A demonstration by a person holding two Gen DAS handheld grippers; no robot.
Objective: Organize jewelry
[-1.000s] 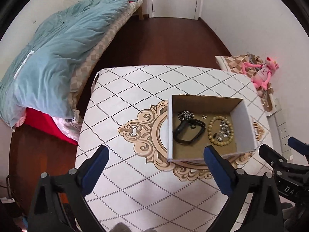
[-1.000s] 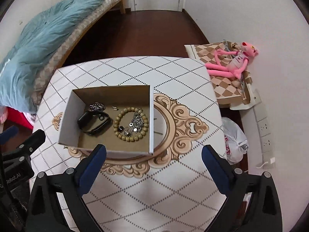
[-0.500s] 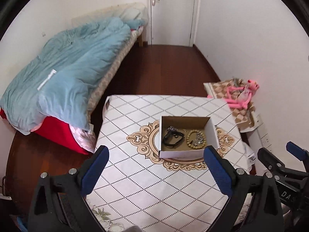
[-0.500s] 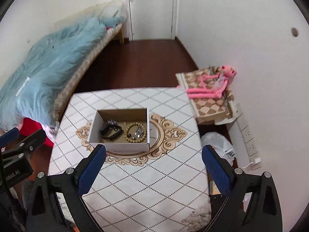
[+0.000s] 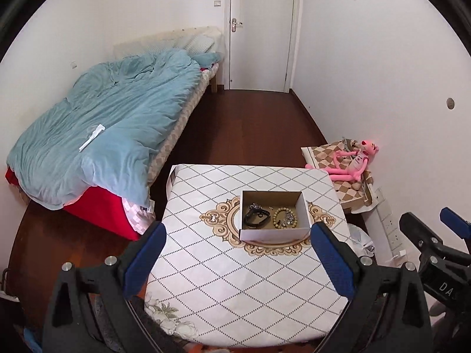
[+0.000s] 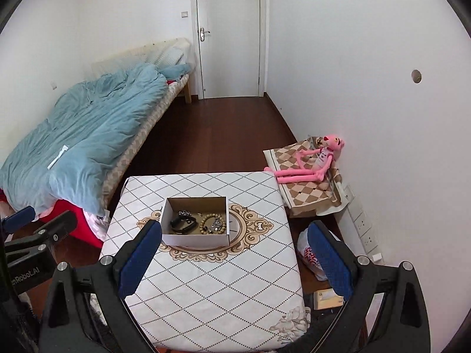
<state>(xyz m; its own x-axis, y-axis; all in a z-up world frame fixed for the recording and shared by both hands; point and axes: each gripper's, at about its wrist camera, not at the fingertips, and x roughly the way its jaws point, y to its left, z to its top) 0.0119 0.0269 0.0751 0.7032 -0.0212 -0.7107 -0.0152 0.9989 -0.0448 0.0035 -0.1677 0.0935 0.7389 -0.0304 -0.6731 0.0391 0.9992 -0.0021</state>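
An open cardboard box (image 5: 303,209) (image 6: 173,209) sits on the table (image 5: 223,282) (image 6: 217,291) with a white diamond-pattern cloth. Inside lie a black band (image 5: 256,219) (image 6: 182,225), a silver chain (image 5: 253,206) (image 6: 185,213), a wooden bead bracelet (image 5: 279,217) (image 6: 206,224) and small silver pieces (image 5: 289,219) (image 6: 217,224). My left gripper (image 5: 238,253) and right gripper (image 6: 234,250) are both open and empty, held high above the table's near half, well back from the box. The right gripper also shows at the right edge of the left wrist view.
A bed with a blue duvet (image 5: 106,129) (image 6: 76,141) stands left of the table. A pink plush toy (image 5: 353,161) (image 6: 312,164) lies on a checkered cushion (image 5: 347,188) by the right wall. A plastic bag (image 6: 309,256) sits on the floor. A white door (image 5: 260,29) is at the back.
Both grippers have pulled up and back from the table, so the box looks much smaller and more of the room shows. Both stay open and empty.
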